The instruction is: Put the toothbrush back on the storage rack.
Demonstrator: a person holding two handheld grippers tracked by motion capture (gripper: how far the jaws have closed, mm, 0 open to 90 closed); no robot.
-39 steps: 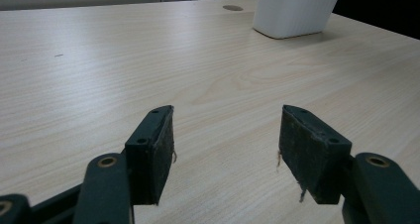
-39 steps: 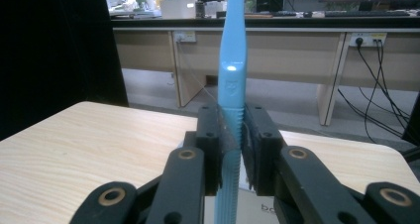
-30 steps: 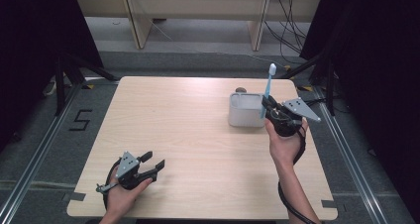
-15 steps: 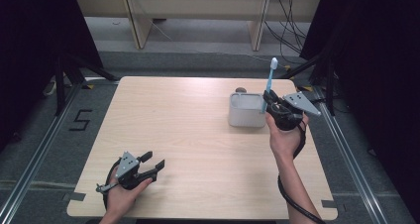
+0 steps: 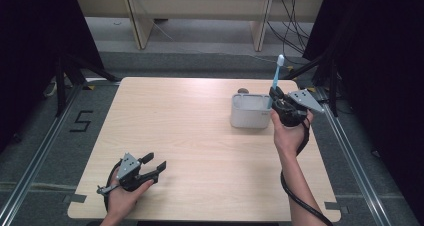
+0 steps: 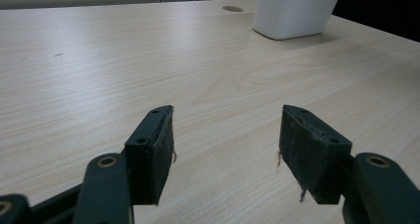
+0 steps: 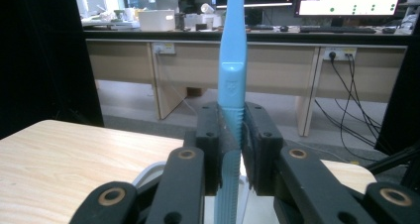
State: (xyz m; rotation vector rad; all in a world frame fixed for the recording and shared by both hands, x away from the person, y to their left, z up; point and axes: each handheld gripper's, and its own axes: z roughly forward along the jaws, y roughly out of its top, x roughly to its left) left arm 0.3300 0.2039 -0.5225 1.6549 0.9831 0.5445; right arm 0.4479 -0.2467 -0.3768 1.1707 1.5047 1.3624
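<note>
Holding a blue toothbrush (image 5: 276, 80) upright over the white cup (image 5: 250, 112) near the bench's far right edge, right gripper (image 5: 278, 100) jaws clamped on it. Next probably lowering it straight in. Left gripper (image 5: 152, 164) idles, jaws apart.

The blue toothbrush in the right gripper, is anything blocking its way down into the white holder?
Nothing visible does. The right gripper holds the toothbrush upright at the white holder, its lower end by the holder's open top. Whether it is already inside is unclear.
</note>
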